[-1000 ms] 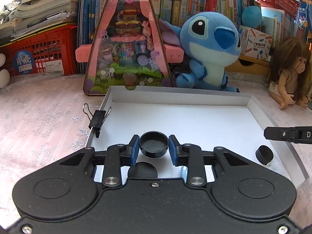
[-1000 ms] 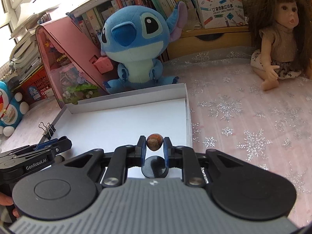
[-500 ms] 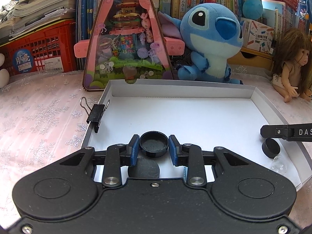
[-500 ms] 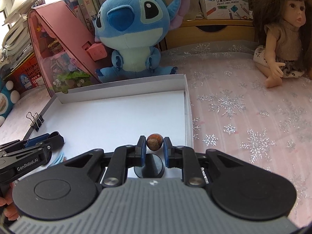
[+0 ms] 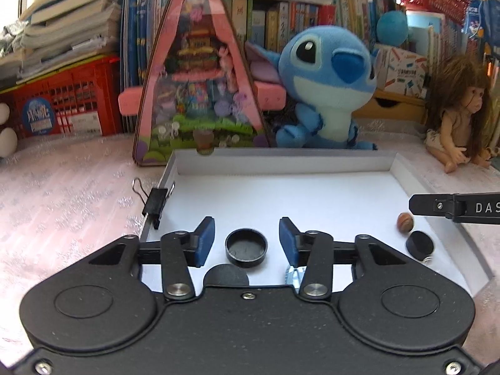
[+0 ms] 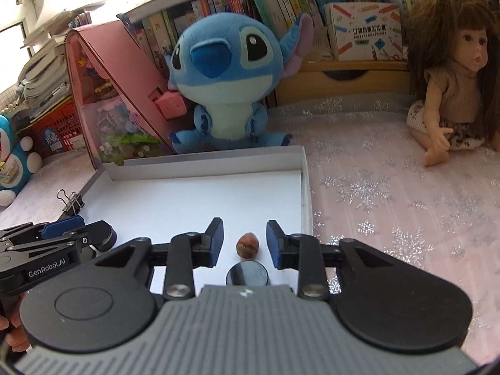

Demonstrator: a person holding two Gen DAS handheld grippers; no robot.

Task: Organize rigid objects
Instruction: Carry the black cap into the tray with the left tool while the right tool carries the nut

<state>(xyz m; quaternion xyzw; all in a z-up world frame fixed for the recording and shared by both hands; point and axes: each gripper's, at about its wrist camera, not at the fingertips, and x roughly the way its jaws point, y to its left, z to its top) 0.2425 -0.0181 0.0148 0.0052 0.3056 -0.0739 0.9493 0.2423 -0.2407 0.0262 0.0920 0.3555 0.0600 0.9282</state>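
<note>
A shallow white box (image 5: 281, 162) lies on the table; it also shows in the right wrist view (image 6: 203, 165). My left gripper (image 5: 247, 243) is open, and a black round cap (image 5: 246, 247) sits on the box floor between its blue pads, touching neither. My right gripper (image 6: 244, 243) is open, and a brown hazelnut (image 6: 247, 244) rests on the box floor between its pads. The hazelnut (image 5: 405, 222) also shows in the left wrist view beside a black disc (image 5: 420, 243). That disc (image 6: 247, 274) lies just under my right gripper.
A black binder clip (image 5: 154, 203) is clamped on the box's left wall. A second black disc (image 5: 225, 276) lies under my left gripper. A pink toy house (image 5: 197, 87), a blue plush (image 5: 328, 87) and a doll (image 6: 453, 78) stand behind the box.
Both grippers have opened. The left one let go of the black cap and the right one let go of the hazelnut; both objects now rest on the box floor.
</note>
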